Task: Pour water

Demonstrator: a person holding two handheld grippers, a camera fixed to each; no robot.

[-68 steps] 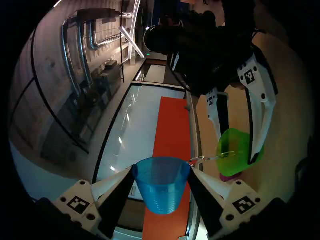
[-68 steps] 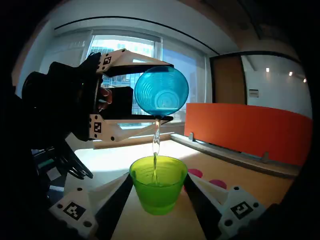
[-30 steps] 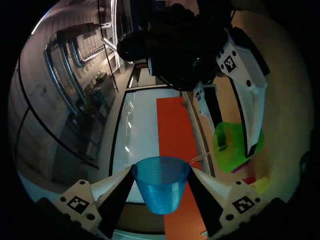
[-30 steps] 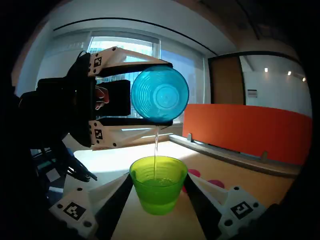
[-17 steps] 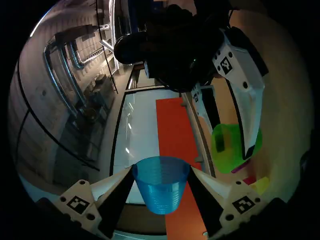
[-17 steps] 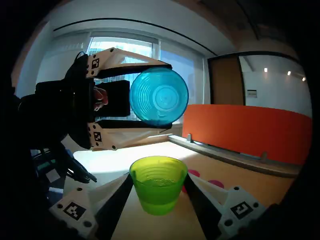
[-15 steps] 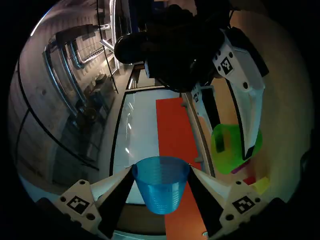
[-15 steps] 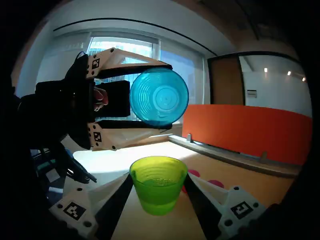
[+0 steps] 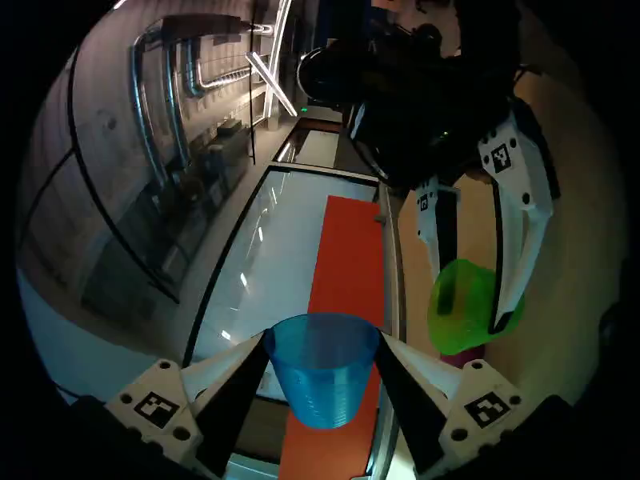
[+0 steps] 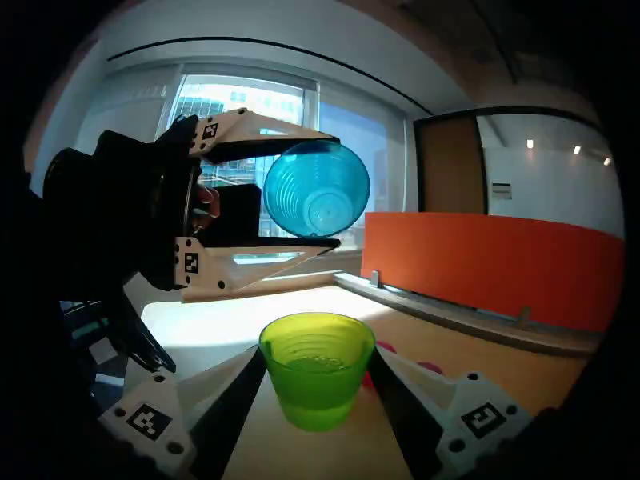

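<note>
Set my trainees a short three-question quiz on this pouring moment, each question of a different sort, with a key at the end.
1. True or false: water is streaming from the blue cup into the green cup.
2. The right gripper has its jaws shut on: A. the blue cup. B. the green cup. C. nothing.
3. Fill the gap: in the right gripper view, the left gripper holds the blue cup ____ the green cup.

Key: 1. False, no stream shows between the cups. 2. B. 3. above.
</note>
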